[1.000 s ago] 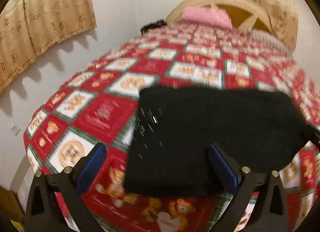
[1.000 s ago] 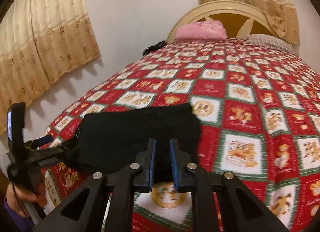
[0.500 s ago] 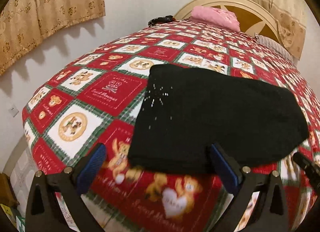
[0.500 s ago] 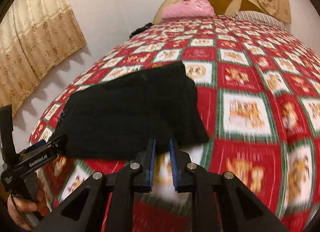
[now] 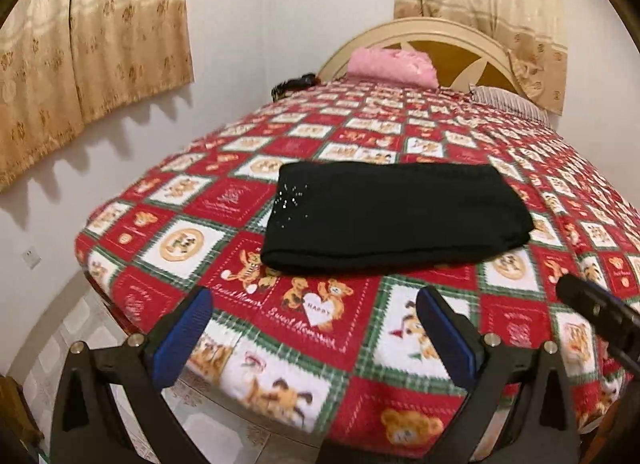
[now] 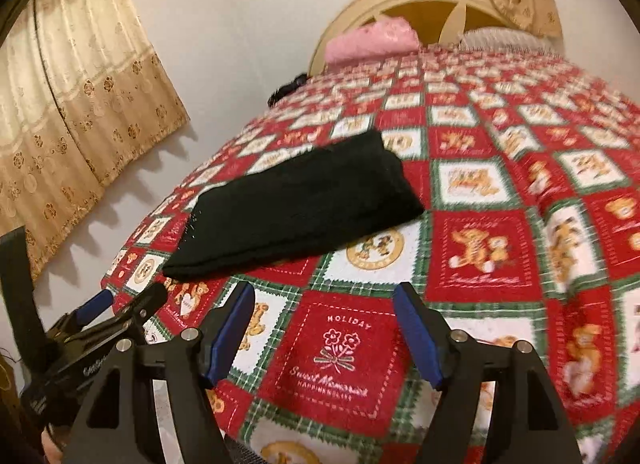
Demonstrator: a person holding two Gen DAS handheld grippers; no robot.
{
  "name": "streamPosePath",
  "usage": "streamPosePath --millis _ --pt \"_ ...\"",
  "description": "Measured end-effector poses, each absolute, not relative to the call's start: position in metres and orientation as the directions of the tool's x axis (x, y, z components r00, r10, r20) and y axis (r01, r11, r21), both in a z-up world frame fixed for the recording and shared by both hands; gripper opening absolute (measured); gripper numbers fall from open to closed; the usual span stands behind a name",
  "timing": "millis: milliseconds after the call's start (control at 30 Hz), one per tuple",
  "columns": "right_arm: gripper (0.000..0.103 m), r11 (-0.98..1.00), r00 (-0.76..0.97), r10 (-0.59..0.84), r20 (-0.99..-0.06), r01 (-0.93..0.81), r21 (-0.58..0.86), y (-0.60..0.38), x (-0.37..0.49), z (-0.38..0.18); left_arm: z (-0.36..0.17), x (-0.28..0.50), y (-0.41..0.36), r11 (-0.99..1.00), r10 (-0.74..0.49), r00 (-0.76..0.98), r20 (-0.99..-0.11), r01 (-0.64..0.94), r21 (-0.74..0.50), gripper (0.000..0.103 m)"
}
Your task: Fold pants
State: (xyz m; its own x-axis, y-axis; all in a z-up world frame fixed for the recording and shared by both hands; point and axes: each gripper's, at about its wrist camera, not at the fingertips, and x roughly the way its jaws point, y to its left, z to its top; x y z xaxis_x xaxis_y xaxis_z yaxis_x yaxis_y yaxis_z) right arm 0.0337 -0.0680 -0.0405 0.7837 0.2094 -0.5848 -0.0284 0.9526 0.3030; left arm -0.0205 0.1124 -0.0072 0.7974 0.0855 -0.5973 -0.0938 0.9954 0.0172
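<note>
The black pants (image 5: 392, 216) lie folded into a flat rectangle on the red patchwork bedspread (image 5: 320, 312), near the foot of the bed; they also show in the right wrist view (image 6: 296, 208). My left gripper (image 5: 312, 328) hangs open over the bed's near edge, short of the pants, nothing between its blue pads. My right gripper (image 6: 324, 328) is also short of the pants; its jaws are opening and hold nothing. The left gripper (image 6: 116, 312) shows at the lower left of the right wrist view.
A pink pillow (image 5: 390, 64) and a striped pillow (image 5: 512, 102) lie by the cream headboard (image 5: 424, 40). A dark object (image 5: 294, 85) sits at the bed's far left edge. Beige curtains (image 5: 92, 60) hang on the wall. Tiled floor (image 5: 68, 328) lies beyond the bed's corner.
Both grippers have pulled back from the pants, which now lie farther off on the bed. The right gripper's jaws went from nearly shut to wide apart. The left stayed open.
</note>
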Motion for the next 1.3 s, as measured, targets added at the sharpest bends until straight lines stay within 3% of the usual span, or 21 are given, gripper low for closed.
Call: streamPosePath --millis 533,1300 --pt "0.073 0.990 0.936 0.008 -0.352 0.043 0.135 -0.053 -0.055 0.007 0.026 -0.068 0.092 0.992 0.119 0.878 -0.463 -0.086 0.092 0.103" --pt "0.073 0.981 0.930 -0.028 -0.366 0.097 0.171 -0.064 -0.058 0.006 0.026 -0.068 0.094 0.993 0.111 0.881 -0.459 -0.082 0.084 0.103"
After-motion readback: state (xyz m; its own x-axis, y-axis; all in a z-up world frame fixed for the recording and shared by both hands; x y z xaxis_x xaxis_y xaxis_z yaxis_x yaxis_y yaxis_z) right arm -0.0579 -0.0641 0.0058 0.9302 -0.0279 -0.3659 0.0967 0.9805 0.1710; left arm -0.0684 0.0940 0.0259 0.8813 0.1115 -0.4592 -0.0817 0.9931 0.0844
